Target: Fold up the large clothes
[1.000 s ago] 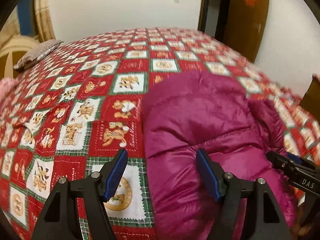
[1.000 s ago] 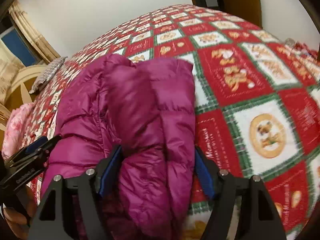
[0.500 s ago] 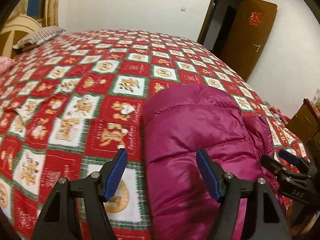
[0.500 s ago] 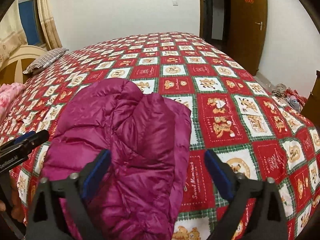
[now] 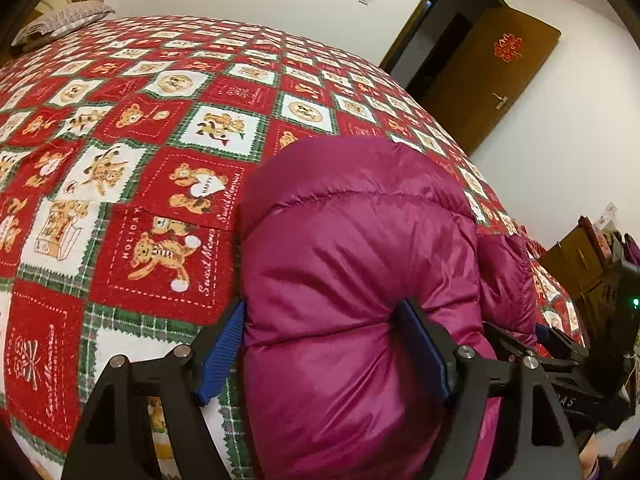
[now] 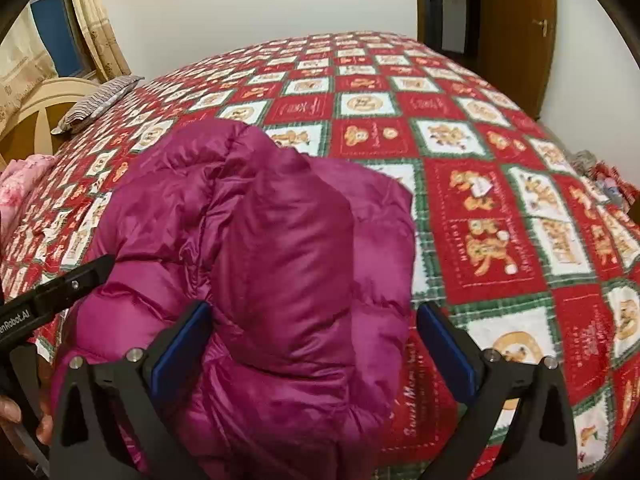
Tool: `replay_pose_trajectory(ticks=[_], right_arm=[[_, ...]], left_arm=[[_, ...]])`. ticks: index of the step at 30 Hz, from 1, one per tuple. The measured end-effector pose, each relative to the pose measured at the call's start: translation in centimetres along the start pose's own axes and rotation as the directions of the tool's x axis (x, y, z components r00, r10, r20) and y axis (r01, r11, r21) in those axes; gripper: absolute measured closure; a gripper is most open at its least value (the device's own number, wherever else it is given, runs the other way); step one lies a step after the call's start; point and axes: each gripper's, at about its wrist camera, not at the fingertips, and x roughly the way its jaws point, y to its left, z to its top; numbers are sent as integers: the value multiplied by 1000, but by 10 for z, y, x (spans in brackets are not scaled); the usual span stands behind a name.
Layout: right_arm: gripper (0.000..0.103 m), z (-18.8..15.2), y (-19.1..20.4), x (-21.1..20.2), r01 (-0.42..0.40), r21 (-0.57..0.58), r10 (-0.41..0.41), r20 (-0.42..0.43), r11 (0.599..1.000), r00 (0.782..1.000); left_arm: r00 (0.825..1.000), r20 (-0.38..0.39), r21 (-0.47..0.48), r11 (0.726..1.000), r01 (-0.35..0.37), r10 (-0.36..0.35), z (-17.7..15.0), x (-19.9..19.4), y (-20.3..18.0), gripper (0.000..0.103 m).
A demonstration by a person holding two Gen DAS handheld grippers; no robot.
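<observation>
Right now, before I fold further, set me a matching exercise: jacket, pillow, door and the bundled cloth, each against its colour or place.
Things:
1. puffer jacket
2. pillow
3. door
4. bundled cloth

Colour or place:
a. brown, standing open
b. pink
c. magenta, on the bedspread
d. striped, by the headboard

Pairs: 1-c, 2-d, 3-a, 4-b.

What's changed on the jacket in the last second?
The right hand-held gripper let go: its jaws have just been opening and now stand clear of the magenta puffer jacket. The left hand-held gripper moved in over the jacket's edge, jaws opening a little. The jacket stays folded on the bedspread.
</observation>
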Motion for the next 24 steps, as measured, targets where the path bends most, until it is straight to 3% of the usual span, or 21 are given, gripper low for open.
replay_pose_trajectory(ticks=[10, 19, 24], right_arm=[[0, -2, 3, 26, -128, 13, 128, -67, 992, 989], [0, -5, 10, 32, -118, -26, 117, -51, 993, 992], [1, -2, 17, 32, -107, -67, 103, -62, 992, 993]], left_arm=[[997, -51, 10, 998, 60, -60, -1, 18, 10, 19], [999, -47, 79, 997, 21, -18, 0, 20, -1, 23], [995, -50, 38, 996, 84, -82, 0, 19, 13, 29]])
